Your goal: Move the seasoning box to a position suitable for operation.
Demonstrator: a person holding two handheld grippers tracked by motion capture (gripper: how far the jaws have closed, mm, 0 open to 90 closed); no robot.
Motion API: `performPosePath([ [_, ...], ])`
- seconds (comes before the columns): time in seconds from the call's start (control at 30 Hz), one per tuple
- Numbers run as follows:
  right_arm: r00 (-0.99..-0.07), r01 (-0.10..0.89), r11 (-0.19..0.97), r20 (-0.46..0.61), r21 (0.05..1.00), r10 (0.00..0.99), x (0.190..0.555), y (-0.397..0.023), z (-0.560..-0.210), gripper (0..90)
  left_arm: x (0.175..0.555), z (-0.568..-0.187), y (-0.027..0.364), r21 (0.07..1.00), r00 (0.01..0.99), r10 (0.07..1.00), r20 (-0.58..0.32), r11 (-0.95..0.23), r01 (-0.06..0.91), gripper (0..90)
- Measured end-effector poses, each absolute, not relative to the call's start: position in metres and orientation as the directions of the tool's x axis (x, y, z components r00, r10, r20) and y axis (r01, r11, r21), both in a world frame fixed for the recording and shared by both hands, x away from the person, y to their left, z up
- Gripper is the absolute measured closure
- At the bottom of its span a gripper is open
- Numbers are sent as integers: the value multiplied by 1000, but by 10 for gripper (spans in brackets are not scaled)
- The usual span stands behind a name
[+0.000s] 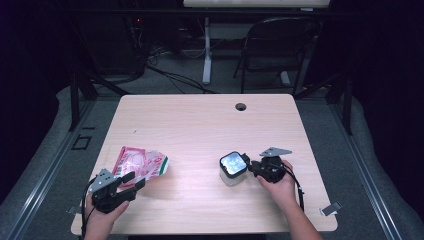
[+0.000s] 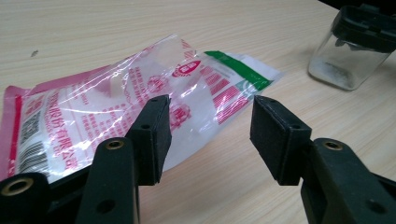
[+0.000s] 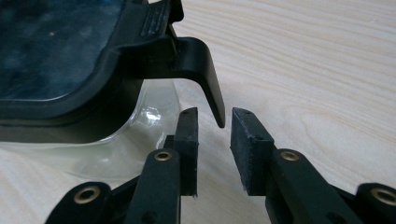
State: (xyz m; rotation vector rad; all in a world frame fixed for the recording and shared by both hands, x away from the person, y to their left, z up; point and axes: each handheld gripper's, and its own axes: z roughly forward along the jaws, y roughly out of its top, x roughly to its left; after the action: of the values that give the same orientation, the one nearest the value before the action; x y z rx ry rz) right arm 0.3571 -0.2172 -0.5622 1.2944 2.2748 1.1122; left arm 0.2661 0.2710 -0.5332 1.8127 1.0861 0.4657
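Observation:
A clear square jar (image 1: 233, 167) with a black lid (image 3: 60, 51) stands right of the table's middle. A little white residue lies in the jar (image 2: 350, 56). My right gripper (image 1: 250, 166) is at its right side. Its open jaws (image 3: 215, 140) flank the tip of the lid's latch tab (image 3: 205, 74), and a gap shows on both sides. A pink and clear plastic bag (image 1: 142, 165) with a green stripe lies flat at the left. My left gripper (image 1: 134, 181) stands open at the bag's near corner (image 2: 93, 107), one pad over the film and one over bare wood.
The wooden table (image 1: 200, 125) has a cable hole (image 1: 241, 106) near its far edge. A folding chair (image 1: 280, 45) and a desk leg stand on the floor beyond. A small metal clip (image 1: 331, 208) sits at the front right corner.

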Motion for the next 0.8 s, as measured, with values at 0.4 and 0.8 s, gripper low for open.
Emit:
performPosePath([
  [0.4, -543, 617, 283, 136, 735, 829, 369, -211, -571, 771, 260, -535, 281, 852, 500, 850, -163, -135, 507, 480],
  [0.8, -542, 611, 296, 116, 734, 833, 372, -207, -572, 794, 259, -535, 282, 854, 489, 857, -162, -127, 505, 481],
])
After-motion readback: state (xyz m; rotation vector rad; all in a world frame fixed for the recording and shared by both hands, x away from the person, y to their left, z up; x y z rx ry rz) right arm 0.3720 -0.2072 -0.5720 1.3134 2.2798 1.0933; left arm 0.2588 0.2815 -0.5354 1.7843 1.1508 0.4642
